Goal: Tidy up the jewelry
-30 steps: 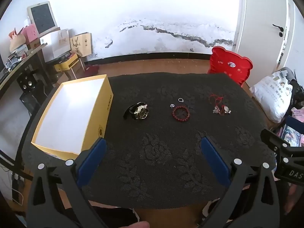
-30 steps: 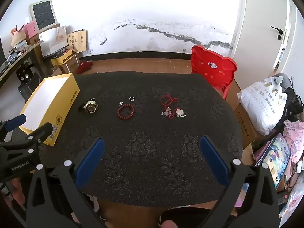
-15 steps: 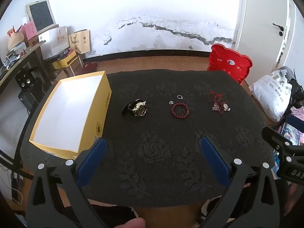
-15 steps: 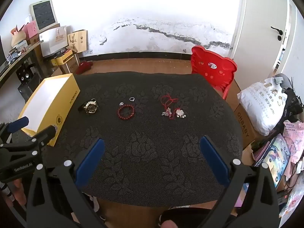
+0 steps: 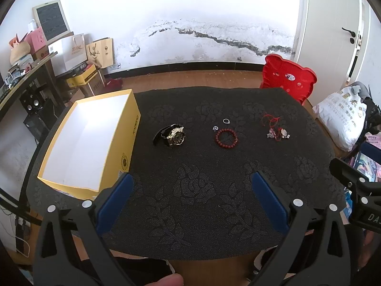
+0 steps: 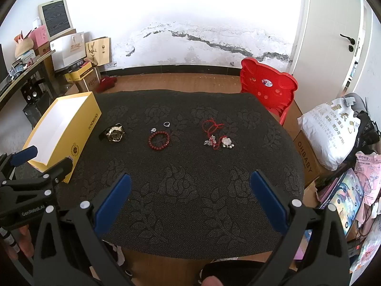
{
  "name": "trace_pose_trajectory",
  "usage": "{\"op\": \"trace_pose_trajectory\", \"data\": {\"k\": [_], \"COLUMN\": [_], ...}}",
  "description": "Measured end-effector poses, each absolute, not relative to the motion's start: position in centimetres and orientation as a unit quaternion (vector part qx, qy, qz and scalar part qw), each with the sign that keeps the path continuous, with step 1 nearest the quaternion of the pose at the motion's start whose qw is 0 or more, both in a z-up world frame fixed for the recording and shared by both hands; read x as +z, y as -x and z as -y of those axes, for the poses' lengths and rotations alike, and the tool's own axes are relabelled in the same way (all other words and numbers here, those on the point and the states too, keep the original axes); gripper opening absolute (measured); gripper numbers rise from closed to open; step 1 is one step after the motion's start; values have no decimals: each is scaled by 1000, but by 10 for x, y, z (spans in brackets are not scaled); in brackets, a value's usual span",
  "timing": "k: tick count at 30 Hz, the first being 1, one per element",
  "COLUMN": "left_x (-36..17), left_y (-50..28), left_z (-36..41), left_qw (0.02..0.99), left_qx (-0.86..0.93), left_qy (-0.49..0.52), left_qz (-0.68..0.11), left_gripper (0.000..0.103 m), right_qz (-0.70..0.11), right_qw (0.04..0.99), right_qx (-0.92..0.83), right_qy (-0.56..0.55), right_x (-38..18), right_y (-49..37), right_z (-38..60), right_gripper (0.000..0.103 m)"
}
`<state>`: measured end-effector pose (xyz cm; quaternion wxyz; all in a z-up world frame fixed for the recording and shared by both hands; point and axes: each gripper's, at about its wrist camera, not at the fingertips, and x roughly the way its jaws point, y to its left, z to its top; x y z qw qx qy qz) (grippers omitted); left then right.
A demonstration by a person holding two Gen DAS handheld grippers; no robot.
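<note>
Nothing is picked up yet, so this looks like the approach before the first grasp. At frame left the open yellow box [image 5: 78, 143] sits on the dark bench [image 5: 202, 190]. Across mid-frame lie the watch [image 5: 173, 136], two small rings [image 5: 225, 120], red bead bracelet [image 5: 226, 138] and red cord charms [image 5: 276, 131]. The left tool [image 5: 190, 197] and right tool [image 6: 190, 197] hover wide open, empty. Next, probably descend on the watch, nearest the box.

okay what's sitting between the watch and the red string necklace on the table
The red bead bracelet lies between the watch and the red string necklace, with two small silver rings just behind it. Both wrist views show this.
</note>
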<state>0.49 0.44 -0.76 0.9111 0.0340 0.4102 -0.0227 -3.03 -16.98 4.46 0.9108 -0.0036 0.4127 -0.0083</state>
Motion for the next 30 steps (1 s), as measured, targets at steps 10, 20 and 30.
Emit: {"op": "trace_pose_trajectory", "data": {"k": [10, 20, 30], "left_x": [-8, -9, -8], "left_y": [-5, -4, -4], "left_z": [-3, -4, -5], "left_qw": [911, 911, 911], "left_qx": [-23, -23, -23], "left_qy": [-36, -37, -38], "left_qz": [-410, -411, -411], "left_gripper": [97, 97, 97], "right_qz": [-412, -413, -412], "right_qw": [911, 911, 911], "right_qx": [-8, -9, -8], "right_qy": [4, 4, 4], "right_x": [46, 46, 46], "right_y": [31, 31, 32], "right_z": [167, 167, 166], "right_gripper": [97, 97, 97]}}
